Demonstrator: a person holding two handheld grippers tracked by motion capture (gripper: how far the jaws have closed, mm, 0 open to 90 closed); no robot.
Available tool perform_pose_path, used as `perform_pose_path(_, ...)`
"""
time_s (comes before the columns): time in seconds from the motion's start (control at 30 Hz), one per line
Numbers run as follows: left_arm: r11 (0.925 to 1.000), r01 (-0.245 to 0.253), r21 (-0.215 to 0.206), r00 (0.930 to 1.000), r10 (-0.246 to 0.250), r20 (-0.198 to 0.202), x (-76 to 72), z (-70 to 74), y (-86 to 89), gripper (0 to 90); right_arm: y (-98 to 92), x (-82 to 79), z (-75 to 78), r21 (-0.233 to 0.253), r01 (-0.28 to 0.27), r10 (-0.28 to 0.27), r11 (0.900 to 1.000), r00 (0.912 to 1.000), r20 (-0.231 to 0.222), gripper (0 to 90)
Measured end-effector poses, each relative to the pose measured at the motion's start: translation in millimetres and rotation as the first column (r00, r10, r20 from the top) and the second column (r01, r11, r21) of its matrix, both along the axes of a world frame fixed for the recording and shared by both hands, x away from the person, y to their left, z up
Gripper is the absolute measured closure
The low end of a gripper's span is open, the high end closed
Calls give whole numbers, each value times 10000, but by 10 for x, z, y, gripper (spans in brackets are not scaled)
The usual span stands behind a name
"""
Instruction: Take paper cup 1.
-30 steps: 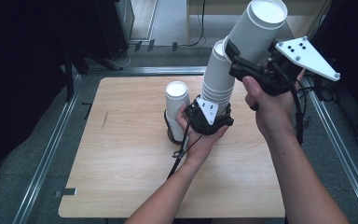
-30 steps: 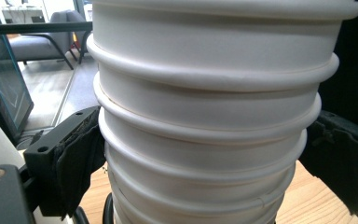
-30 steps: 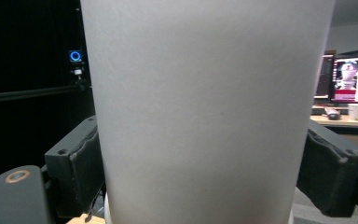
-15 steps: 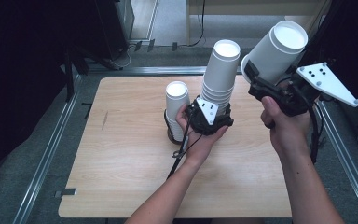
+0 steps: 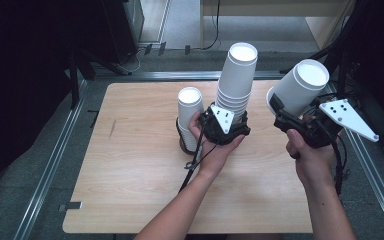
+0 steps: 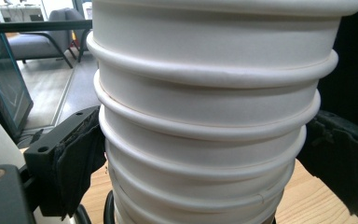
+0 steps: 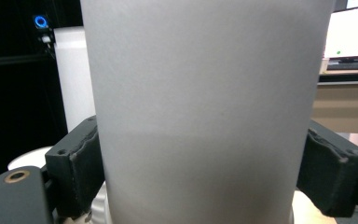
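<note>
A tall stack of white paper cups [image 5: 236, 82] stands near the middle of the wooden table [image 5: 130, 175]. My left gripper [image 5: 225, 125] is shut on its lower part. In the left gripper view the stack's ringed rims [image 6: 205, 116] sit between both black pads [image 6: 74, 163]. A single white cup [image 5: 300, 87] is tilted in the air to the right of the stack, with my right gripper [image 5: 300, 122] shut on it. The right gripper view has that cup's wall [image 7: 205, 107] clamped between the pads [image 7: 81, 163].
A shorter stack of white cups [image 5: 190, 117] stands on the table just left of the left hand. Metal rails [image 5: 45, 170] run along the table's sides. Bare wood lies at the front and left. Dark equipment stands beyond the far edge.
My right gripper has carried the single cup off the top of the tall stack, moving right and down. The left gripper and the stack have stayed put.
</note>
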State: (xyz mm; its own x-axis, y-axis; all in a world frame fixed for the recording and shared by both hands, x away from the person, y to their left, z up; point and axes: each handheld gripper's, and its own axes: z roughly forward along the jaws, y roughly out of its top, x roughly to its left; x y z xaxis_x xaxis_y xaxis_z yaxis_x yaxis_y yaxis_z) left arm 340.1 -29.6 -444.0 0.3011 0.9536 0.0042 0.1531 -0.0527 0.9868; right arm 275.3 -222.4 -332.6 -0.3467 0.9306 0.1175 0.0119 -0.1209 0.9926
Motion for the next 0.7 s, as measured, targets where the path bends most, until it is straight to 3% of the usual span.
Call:
perform_pose_path(0.13, 10000, 7, -6, 10000, -7, -50, -1, 5, 0, 35, -7, -18, -105, -199, 58, -60, 9998, 10000, -72, 129)
perform_pose_path(0.17, 10000, 11, -26, 10000, -11, -86, -4, 6, 2, 35, -11, -38, -200, -317, 17, -22, 9995, 9999, -170, 129)
perform_pose_path(0.3, 10000, 54, 33, 9998, -53, -204, -18, 18, 13, 37, -14, -70, -324, -279, -21, 11, 9996, 9994, -347, 128)
perform_pose_path(0.37, 9999, 122, -33, 9991, -123, -414, -29, 34, 28, 38, -23, -91, -501, -249, 33, -48, 9997, 9981, -607, 128)
perform_pose_path(0.4, 9999, 122, -33, 9991, -123, -414, -29, 34, 28, 37, -23, -91, -501, -249, 33, -48, 9997, 9981, -607, 128)
perform_pose_path(0.5, 9991, 374, -178, 9975, -383, -593, -64, 65, 52, 21, -51, -82, -700, -268, 147, -174, 9995, 9945, -1029, 128)
perform_pose_path(0.7, 9971, 739, -156, 9958, -746, -523, -160, 96, 111, 14, -111, -85, -872, -222, 311, -337, 9993, 9908, -1310, 128)
